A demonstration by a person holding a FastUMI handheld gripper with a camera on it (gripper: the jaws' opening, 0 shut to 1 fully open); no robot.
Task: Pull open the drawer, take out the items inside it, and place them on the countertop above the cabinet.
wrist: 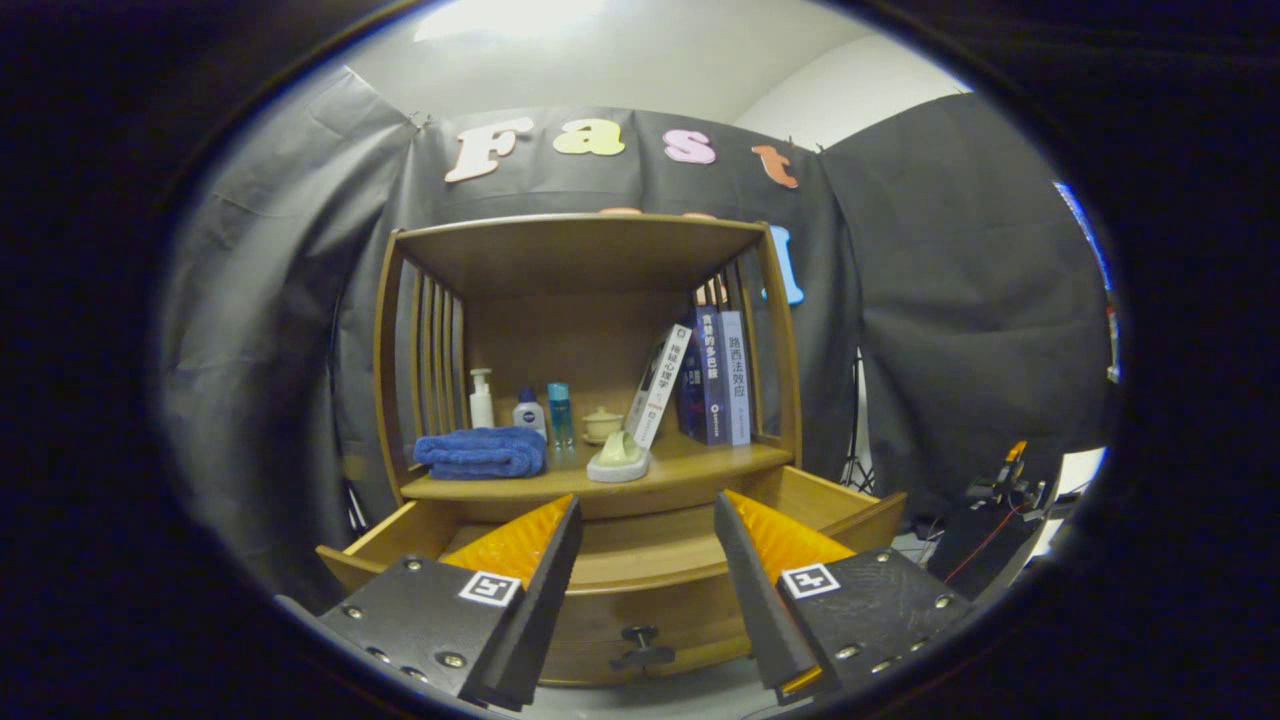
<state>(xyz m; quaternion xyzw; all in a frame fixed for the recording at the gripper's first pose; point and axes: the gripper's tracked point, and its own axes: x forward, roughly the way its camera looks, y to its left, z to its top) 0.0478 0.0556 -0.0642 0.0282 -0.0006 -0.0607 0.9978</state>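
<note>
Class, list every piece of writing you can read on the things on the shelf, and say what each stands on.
"路西法效应": pale book, spine.
"贪婪的多巴胺", probably: blue book, spine.
Leaning book: ends in "心理学", rest blurred.
Bottles: too small to read.
Open gripper, over the open drawer: square markers, no words.

The cabinet [590, 250] was brown wood. On its shelf, a blue towel [482, 453] lay left of dark blue books [712, 378].

The fingers [540, 560] hide the open drawer's [640, 560] inside.
</note>
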